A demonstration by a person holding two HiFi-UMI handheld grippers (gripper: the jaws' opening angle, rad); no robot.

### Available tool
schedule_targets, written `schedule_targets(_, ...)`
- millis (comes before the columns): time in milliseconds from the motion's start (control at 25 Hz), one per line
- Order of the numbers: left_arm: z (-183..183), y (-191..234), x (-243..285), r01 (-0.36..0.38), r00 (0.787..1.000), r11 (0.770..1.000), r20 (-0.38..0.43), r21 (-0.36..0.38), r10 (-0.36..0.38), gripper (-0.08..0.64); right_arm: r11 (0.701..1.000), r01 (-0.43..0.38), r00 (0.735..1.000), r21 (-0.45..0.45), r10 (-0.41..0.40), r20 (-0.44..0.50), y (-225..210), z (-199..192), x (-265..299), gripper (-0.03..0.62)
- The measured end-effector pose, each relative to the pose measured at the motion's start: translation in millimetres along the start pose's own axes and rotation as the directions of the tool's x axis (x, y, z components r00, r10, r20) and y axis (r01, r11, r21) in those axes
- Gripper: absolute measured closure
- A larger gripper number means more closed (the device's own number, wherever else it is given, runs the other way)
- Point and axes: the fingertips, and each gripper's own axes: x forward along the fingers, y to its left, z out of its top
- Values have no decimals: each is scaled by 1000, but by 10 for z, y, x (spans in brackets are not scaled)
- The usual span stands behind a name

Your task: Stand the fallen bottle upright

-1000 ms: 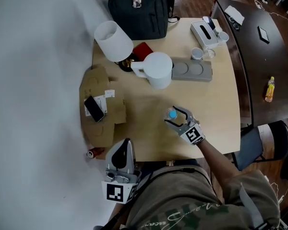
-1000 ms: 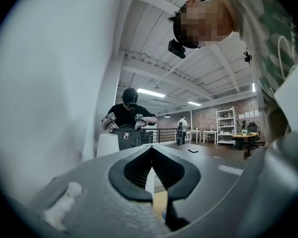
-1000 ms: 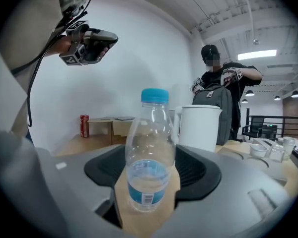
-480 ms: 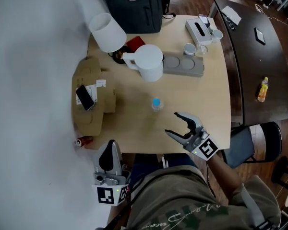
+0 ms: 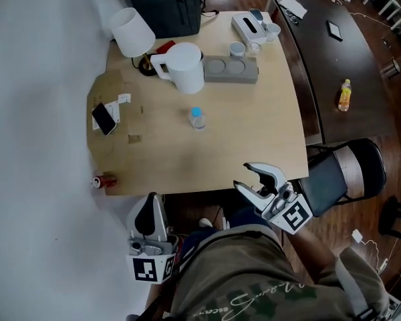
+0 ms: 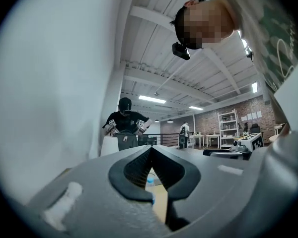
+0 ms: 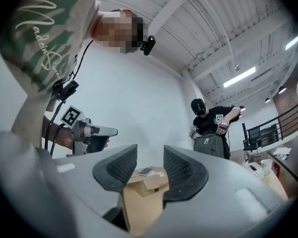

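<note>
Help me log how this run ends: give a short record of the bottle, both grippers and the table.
bottle: upright on the table, blue cap up, nothing touching it
right gripper: off the table's near edge, clear of the bottle; jaws apart and closing, nothing between them
left gripper: below the near edge, jaws together, empty
nearest neighbour: white jug, beyond the bottle, apart from it
task state: bottle stands upright
</note>
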Motion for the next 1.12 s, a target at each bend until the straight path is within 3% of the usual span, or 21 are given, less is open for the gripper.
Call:
schedule_targets(200,172,-96,-750,53,996,999,73,8,-54,557,997,73,996,-8,-74,-49,659,67,-277,437)
schedule_targets(320,62,-36,-1313,54,997,999,63,-7,-53,557,993,117,991,-15,-118,-58,1170,126,-426,437)
schedule_targets(520,-33,0,-1917,32,999,997,27,-63,-30,557,992,120,989,-48,-124,-78,1815,381,-592,437)
schedule_targets(640,33,-74,-2057,76,997,996,18,-52,-75,555,988,151,982,-41,-155,-104,1975,498,-761,454)
schedule_targets(760,100,-106,-2151,59,998,997,18,-47,-58,557,985,143,985,-93,-151,-85,2050,605,-897,501)
schedule_targets(920,194,-275,-2140,31,999,998,32,-50,-30,557,983,128,986,-135,-140,-86,1976,604,-883,511)
schedule_targets(1120,263,-552,-1999,81,995,997,57,-13,-80,557,978,162,983,-131,-172,-67,1845,628,-952,589)
